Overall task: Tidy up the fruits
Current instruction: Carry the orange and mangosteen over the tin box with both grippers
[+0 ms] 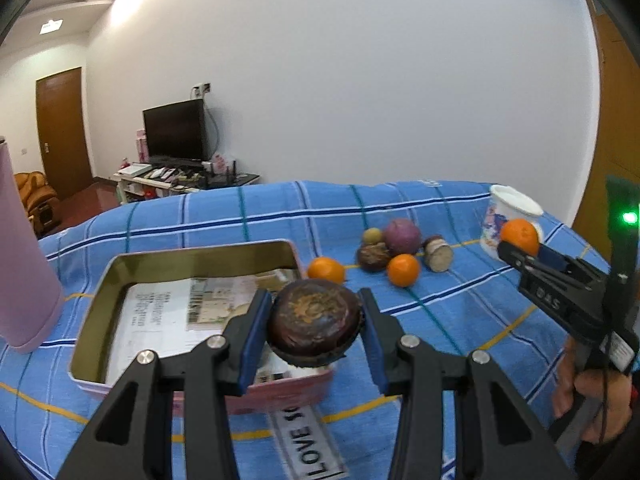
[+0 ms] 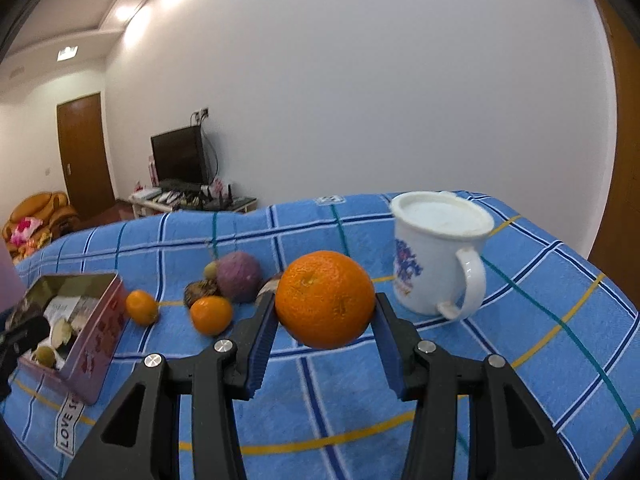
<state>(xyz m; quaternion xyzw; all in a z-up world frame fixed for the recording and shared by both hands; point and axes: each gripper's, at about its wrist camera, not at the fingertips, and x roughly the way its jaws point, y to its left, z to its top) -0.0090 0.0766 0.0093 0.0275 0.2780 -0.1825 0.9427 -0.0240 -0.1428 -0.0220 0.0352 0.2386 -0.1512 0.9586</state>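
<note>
Above tin (image 1: 120,280): left jaws grip mangosteen (image 1: 314,322) (right's, orange (image 2: 325,299)).

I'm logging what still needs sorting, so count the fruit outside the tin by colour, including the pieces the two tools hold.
Orange fruit: 3
Dark brown fruit: 2
Brown fruit with pale end: 1
Purple fruit: 1
Yellow-green fruit: 1
Total: 8

Orange (image 2: 325,299) between tool (image 2: 325,322) pads
</note>
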